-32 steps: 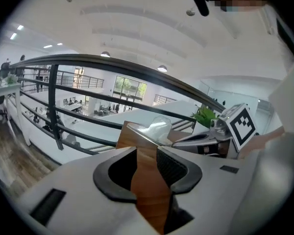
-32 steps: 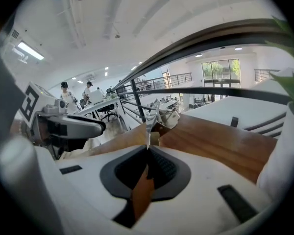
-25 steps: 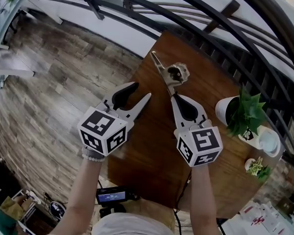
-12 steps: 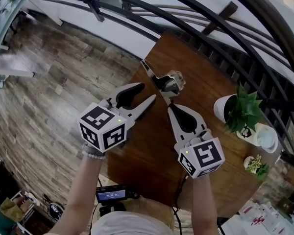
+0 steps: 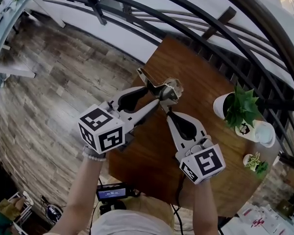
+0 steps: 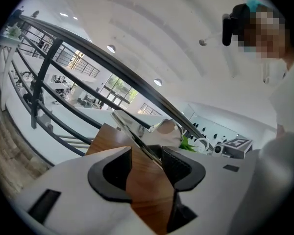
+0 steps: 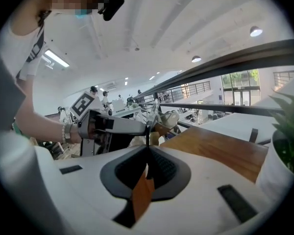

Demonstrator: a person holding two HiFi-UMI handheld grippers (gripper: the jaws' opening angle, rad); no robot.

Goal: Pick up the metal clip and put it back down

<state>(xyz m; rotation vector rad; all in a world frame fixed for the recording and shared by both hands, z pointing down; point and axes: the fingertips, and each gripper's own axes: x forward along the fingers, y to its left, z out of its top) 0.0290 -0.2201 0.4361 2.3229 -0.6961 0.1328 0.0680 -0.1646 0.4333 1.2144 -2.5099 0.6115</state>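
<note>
The right gripper [image 5: 164, 103] was clamped on the metal clip [image 5: 159, 86], its jaws drawn almost together on one thin edge of it; in the right gripper view that edge rose as a narrow upright strip [image 7: 148, 124] out of the seam between the dark pads of the right gripper [image 7: 148, 148]. The clip was held above the far left part of the brown wooden table [image 5: 220, 146], and both gripper views showed it against the railing [image 5: 186, 13] and the room behind, not lying on the wood. The left gripper [image 5: 153, 95] reached in from the left with its jaws standing wide apart, and they had just been opening. One shiny arm of the clip [image 6: 137, 131] ran slantwise through the gap of the left gripper [image 6: 147, 151], just beside the ribbed pad on the right of that view and well clear of the other pad; whether the metal touched that pad could not be told. Each gripper's marker cube sat near the person's hand. A potted plant [image 5: 240, 106] in a white pot stood on the table's right side, well apart from the clip, with a smaller plant [image 5: 255, 164] nearer the table's edge. Grey plank floor [image 5: 49, 92] lay to the left, below the table
</note>
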